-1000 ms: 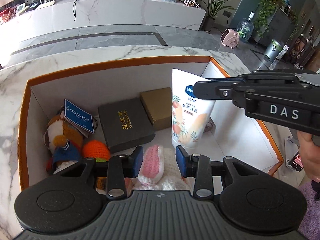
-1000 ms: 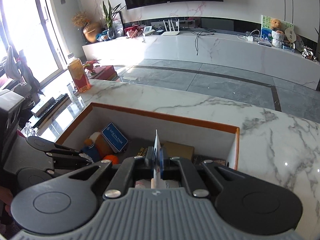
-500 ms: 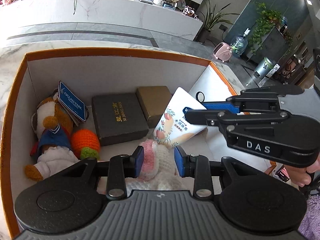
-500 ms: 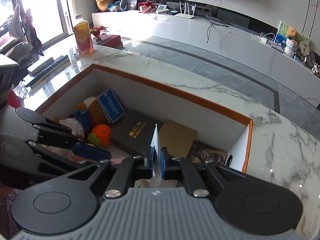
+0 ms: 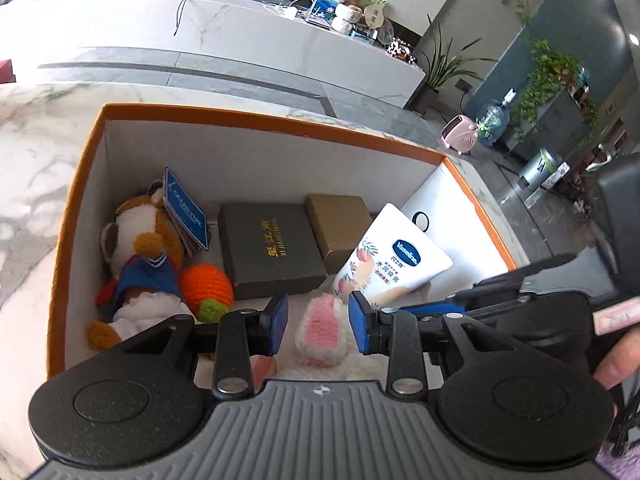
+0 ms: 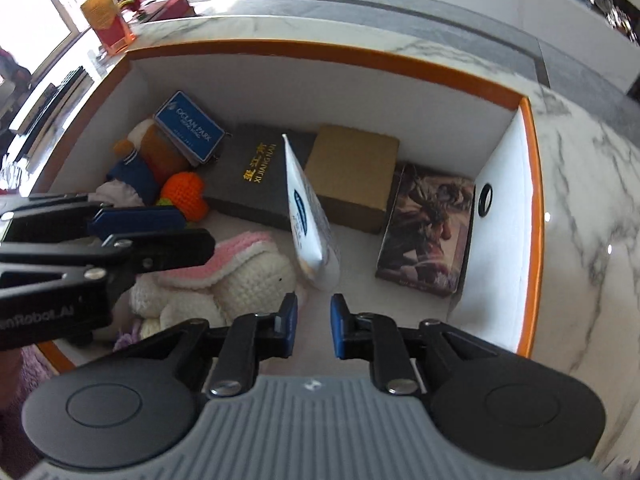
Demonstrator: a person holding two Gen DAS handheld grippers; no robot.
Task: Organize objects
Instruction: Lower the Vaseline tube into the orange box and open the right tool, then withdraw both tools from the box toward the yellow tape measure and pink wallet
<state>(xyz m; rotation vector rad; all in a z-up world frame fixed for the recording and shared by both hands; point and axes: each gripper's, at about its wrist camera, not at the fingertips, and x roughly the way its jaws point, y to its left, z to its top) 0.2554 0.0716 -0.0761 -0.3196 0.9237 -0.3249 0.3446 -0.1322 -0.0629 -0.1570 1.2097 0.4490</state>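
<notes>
An orange-rimmed box (image 6: 534, 216) sits on a marble counter (image 6: 592, 168). Inside it, a white Vaseline tube (image 6: 308, 220) stands tilted near the middle, its lower end on the box floor at about 12 o'clock from the right tongs (image 6: 313, 327). The right tongs are open a moderate gap and hold nothing; the tube sits just beyond their tips. The left tongs (image 5: 318, 322) are also open and empty, hovering over a pink and cream crocheted rabbit (image 6: 240, 276).

Around the tube lie a dark gift box (image 6: 256, 176) at 11 o'clock, a brown box (image 6: 352, 176) at 1 o'clock, a picture book (image 6: 428, 232) at 2 o'clock, and a plush bear (image 5: 140, 256) with an orange knitted ball (image 5: 206, 284) at 10 o'clock.

To finish well, the right tongs should probably back straight out without brushing the tube, which looks likely to topple onto the rabbit or boxes.

Half a second earlier the right tongs were clamped on the tube's crimped edge; now they have let go and the tube rests lower in the box.
</notes>
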